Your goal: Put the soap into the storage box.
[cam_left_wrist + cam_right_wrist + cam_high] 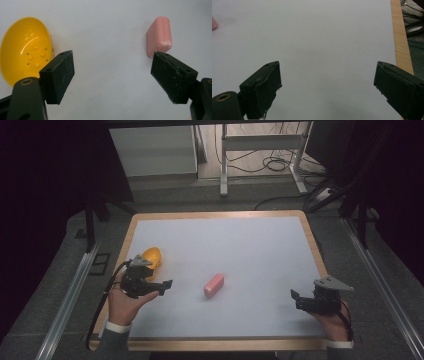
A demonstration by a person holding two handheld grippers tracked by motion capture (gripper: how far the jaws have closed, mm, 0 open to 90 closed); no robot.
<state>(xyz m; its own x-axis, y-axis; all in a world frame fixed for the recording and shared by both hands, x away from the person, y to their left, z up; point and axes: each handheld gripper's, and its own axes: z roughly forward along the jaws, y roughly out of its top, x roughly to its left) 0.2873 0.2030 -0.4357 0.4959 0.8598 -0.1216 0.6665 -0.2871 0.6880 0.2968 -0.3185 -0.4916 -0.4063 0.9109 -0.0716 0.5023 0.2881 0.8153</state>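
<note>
Currently idle: left gripper (pixel 165 285) jaws apart, aimed at pink block (pixel 214 285) at 3 o'clock; yellow bowl (pixel 151 257) behind it at 12; right gripper (pixel 296 300) jaws apart too, likely staged for approach.

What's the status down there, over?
Left gripper open, empty, beside yellow bowl. Right gripper open, empty, near right edge. Pink block lying untouched mid-table. Nothing between grippers and block.
</note>
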